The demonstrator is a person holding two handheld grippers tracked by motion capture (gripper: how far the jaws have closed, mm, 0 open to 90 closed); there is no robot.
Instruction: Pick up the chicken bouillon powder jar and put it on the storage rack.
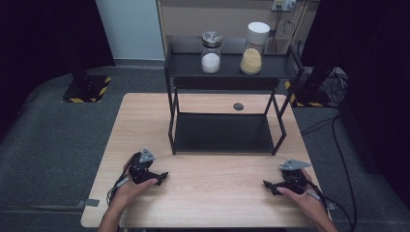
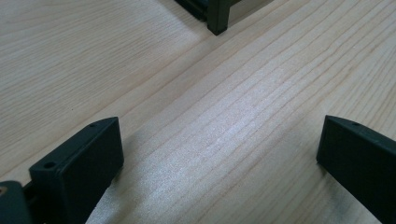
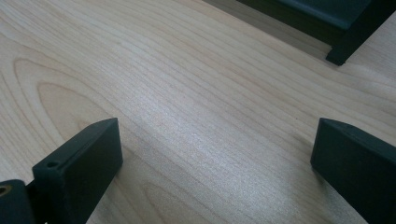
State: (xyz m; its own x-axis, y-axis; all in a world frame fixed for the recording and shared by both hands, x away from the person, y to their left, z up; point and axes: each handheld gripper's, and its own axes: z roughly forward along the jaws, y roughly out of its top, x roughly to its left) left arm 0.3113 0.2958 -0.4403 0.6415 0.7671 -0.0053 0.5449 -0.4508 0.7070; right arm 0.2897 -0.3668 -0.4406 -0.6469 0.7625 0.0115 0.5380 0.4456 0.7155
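Resting low on the table (image 1: 203, 193), our left gripper (image 1: 162, 177) sits near the front-left edge w/ jaws wide apart, nothing btwn them but bare wood; its fingers (image 2: 79, 163) look to be just on the surface. Ahead, the black rack (image 1: 222, 133) stands mid-table, one leg (image 2: 218, 21) visible close by. Up top: white-filled jar (image 1: 211, 53), then yellow-filled jar (image 1: 252, 48). Our right gripper (image 1: 267, 185), front-right, is likewise spread wide, holding nothing.
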